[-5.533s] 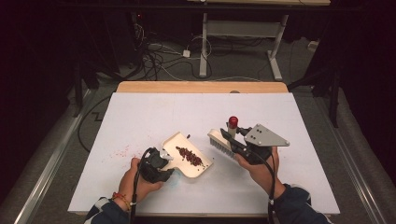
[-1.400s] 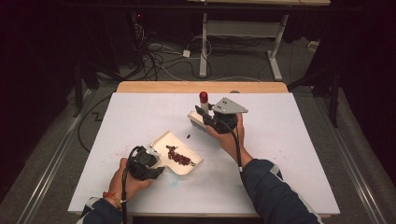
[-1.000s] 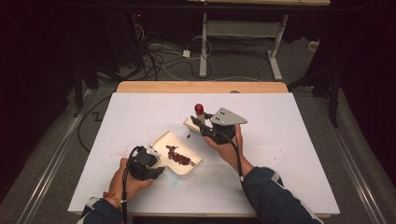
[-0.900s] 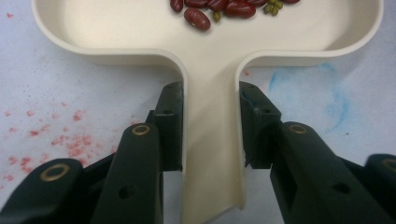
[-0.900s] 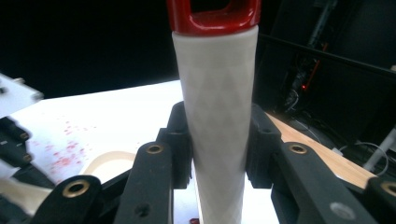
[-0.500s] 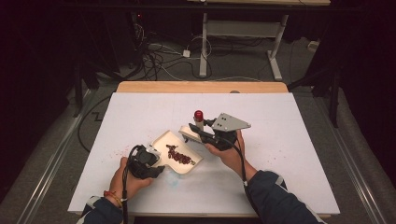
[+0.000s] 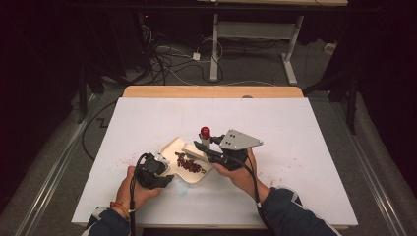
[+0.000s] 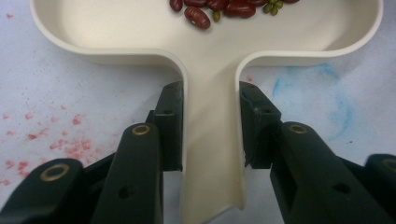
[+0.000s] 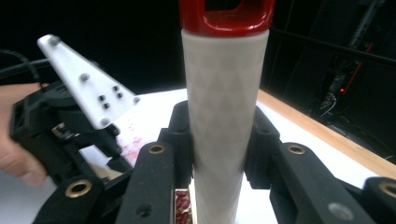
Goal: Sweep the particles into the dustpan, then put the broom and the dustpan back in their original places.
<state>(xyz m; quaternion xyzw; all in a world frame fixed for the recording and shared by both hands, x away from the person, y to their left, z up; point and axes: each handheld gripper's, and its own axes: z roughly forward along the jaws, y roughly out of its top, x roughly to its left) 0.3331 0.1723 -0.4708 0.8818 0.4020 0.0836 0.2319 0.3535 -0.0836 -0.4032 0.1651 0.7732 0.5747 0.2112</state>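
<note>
you are working on a white table top (image 7: 305,147) with a wooden strip along its far edge, set in a dark room; cables lie on the grey floor behind it and a pale desk frame (image 7: 255,34) stands farther back. faint red specks (image 7: 123,160) mark the white surface to the left of your hands, and a blue smudge (image 8: 327,88) sits just beside the dustpan's handle in the left gripper view.

your left gripper (image 8: 210,126) is clamped on the cream dustpan (image 7: 189,164), its two black jaws pressed against either side of the narrow handle (image 8: 212,154). the pan lies flat on the table, in the near left-centre part of it, with red beans (image 7: 189,163) (and a few small green ones among them) gathered inside.

your right gripper (image 9: 219,140) grips the white handle of a brush (image 9: 224,116) with a red cap on its end, jaws tight on both sides. in the high view the brush (image 7: 196,150) reaches over the right rim of the pan, just beside the beans, the handle rising upward.

the two grippers are near each other, both close to the near edge. the far half and the whole right side of the table lie open.
</note>
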